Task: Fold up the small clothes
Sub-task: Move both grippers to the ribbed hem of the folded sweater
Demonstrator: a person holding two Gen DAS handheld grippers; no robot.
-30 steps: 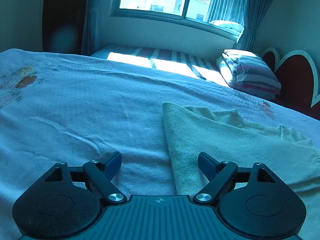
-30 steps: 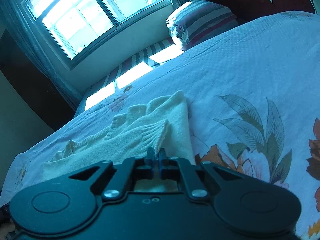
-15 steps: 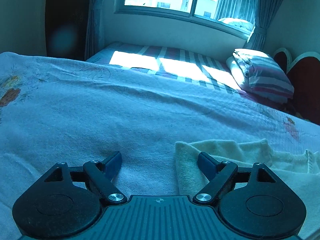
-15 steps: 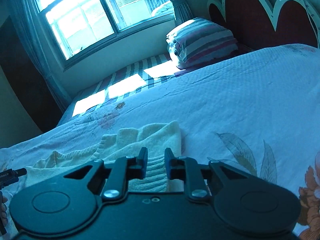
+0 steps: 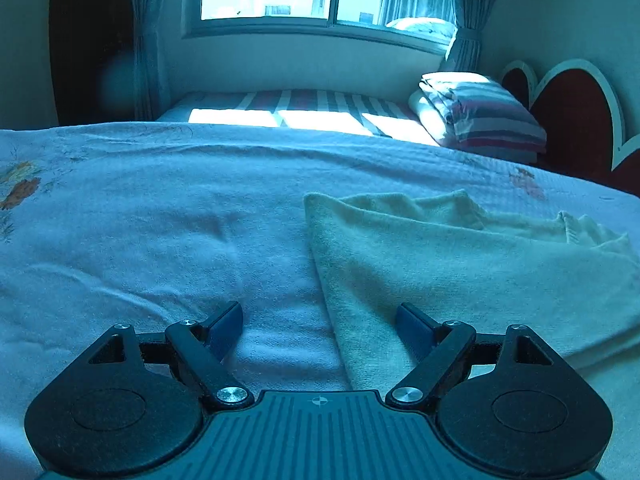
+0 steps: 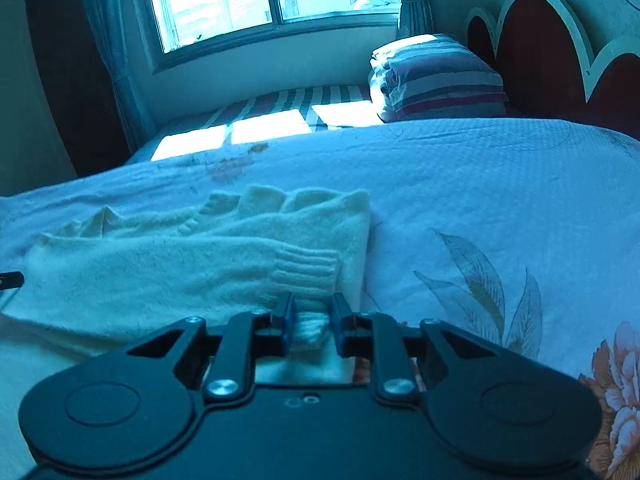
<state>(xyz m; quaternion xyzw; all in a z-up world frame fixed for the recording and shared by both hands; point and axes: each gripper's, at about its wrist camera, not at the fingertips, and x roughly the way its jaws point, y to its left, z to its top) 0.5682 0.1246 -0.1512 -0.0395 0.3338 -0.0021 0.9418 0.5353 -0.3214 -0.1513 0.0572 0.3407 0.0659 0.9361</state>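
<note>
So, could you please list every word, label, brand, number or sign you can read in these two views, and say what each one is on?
No readable words, brands or numbers in either view.
Left gripper housing: a small crosshair mark, a symbol only, no letters.
Bedspread: printed flowers and leaves, no text.
Cream sweater: no label or tag showing.
Striped pillow: stripes only, no writing.

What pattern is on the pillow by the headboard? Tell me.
Stripes, pale with reddish and dark bands, on the pillow; the right wrist view shows it best.
</note>
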